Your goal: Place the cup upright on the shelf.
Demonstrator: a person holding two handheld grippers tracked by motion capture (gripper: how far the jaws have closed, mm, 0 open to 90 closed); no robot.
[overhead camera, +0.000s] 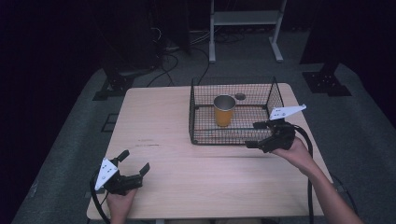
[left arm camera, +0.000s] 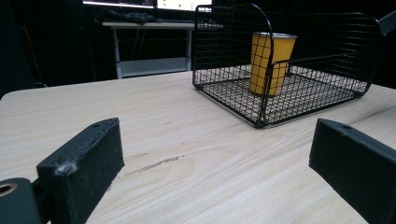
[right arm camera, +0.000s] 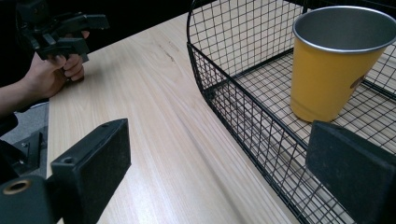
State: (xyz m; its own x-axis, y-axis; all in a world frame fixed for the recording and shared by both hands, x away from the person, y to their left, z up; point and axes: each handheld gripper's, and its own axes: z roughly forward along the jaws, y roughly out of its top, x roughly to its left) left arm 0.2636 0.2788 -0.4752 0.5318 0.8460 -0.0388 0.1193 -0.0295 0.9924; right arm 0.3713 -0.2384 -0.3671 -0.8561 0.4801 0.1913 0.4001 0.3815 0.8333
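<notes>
right gripper (overhead camera: 256, 135): jaws apart, holding nothing, at front-right corner of black wire mesh basket (overhead camera: 201, 136) | yellow metal cup with silver rim (overhead camera: 224, 111): upright inside basket, just ahead of right gripper | left gripper (overhead camera: 136, 162): jaws apart, empty, over light wooden table (overhead camera: 159, 126), cup well ahead
</notes>
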